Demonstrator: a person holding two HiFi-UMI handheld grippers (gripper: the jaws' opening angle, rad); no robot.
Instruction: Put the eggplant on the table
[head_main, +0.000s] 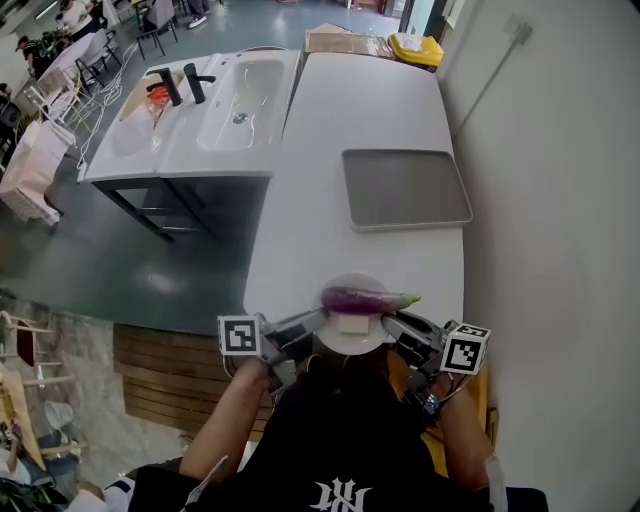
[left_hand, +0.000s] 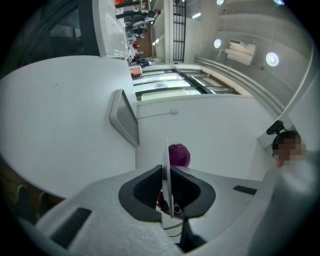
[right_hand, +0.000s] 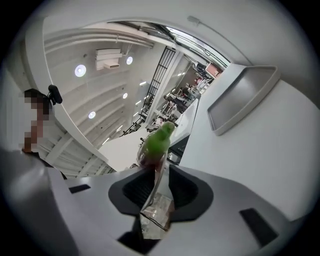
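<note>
The purple eggplant (head_main: 362, 298) lies on a white plate (head_main: 350, 340) at the lower middle, over the near edge of the surface (head_main: 370, 110). The left tool (head_main: 312, 322) pinches the plate's rim. The right tool (head_main: 388, 322) is half wide, with the rim loose between its jaws.

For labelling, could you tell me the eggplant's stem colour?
Green stem, clearest in right gripper view.

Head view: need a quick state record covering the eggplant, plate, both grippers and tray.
eggplant: lies across the plate, green stem end toward the right gripper
plate: white, at the near edge of the table; contact with the table unclear
left gripper: shut on the plate rim
right gripper: plate rim between its jaws; pressing or not unclear
tray: grey, flat on the table beyond the plate
</note>
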